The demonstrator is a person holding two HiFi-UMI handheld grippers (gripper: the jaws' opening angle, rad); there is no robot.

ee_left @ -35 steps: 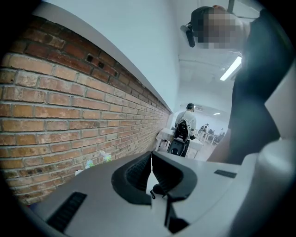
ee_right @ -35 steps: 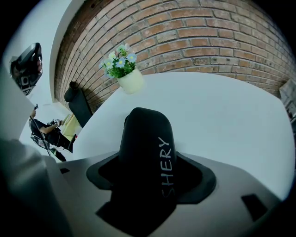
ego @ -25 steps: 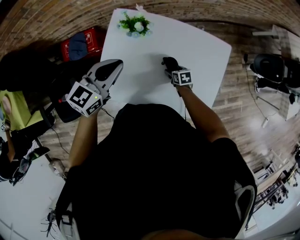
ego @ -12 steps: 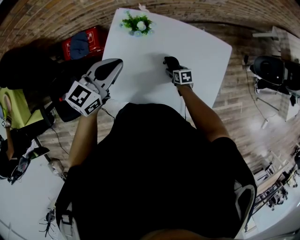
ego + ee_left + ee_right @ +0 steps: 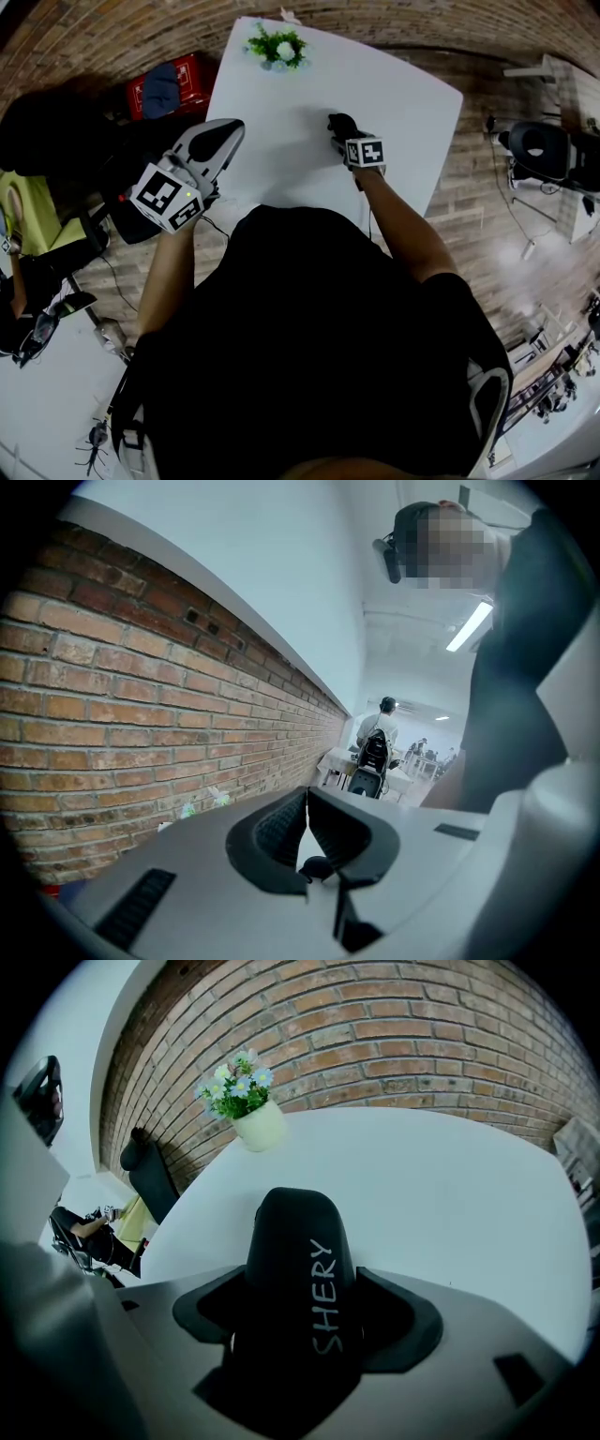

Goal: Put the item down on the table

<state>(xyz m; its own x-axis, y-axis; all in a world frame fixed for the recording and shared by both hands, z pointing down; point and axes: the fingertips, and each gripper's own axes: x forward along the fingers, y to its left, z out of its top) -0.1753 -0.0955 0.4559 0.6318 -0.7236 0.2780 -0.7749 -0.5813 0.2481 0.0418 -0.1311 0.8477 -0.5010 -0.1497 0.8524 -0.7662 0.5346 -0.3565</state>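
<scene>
Sitting between the jaws of the right gripper (image 5: 305,1312), a black rounded item lettered SHERY (image 5: 292,1227) is clamped from both sides, its tip projected over the white table (image 5: 450,1194). Farther off, a cream pot of small flowers (image 5: 255,1124) is seen. The jaws of the left gripper (image 5: 307,822) are pressed together, empty.

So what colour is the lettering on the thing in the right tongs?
White lettering on a black item, clearest in the right gripper view.

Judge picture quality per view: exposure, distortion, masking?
Head view: heavy fisheye curving the brickwork; white table bright, the person's torso nearly black. Left gripper view: dark vignette, mosaic patch at top right. Right gripper view: sharp; black item dim, its white lettering legible.
</scene>
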